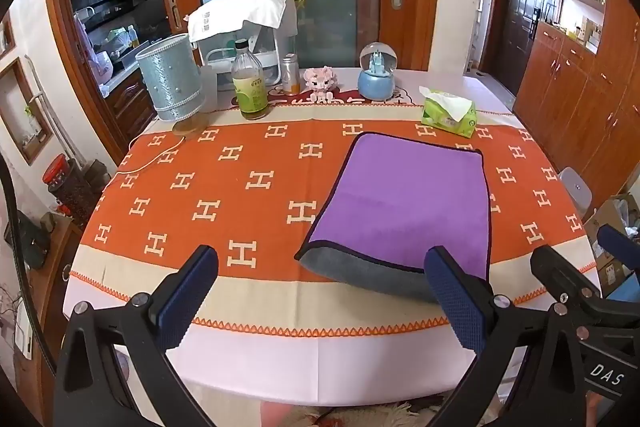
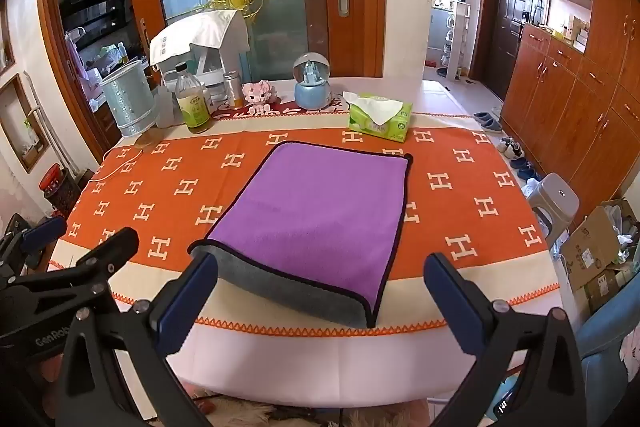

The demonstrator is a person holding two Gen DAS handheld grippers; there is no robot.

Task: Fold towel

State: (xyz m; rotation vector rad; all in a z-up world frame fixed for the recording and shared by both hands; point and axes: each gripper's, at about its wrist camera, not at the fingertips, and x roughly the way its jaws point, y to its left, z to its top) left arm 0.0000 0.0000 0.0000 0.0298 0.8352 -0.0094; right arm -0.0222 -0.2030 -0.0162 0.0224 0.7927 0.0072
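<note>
A purple towel [image 1: 404, 199] with a dark hem and grey underside lies folded on the orange patterned tablecloth [image 1: 224, 187]. Its grey fold bulges along the near edge. In the right wrist view the towel [image 2: 320, 215] lies centred ahead. My left gripper [image 1: 320, 291] is open and empty, above the table's near edge, to the left of the towel. My right gripper [image 2: 320, 295] is open and empty, just in front of the towel's near fold. Neither touches the towel. The right gripper's fingers [image 1: 568, 279] show at the right of the left wrist view.
At the back stand a blue lamp [image 1: 170, 83], a bottle [image 1: 250, 83], a can [image 1: 291, 75], a pink toy [image 1: 320, 81], a snow globe [image 1: 377, 71] and a green tissue pack [image 1: 450, 113]. A stool [image 2: 554, 203], boxes [image 2: 600, 251] and wooden cabinets [image 2: 568, 99] stand to the right.
</note>
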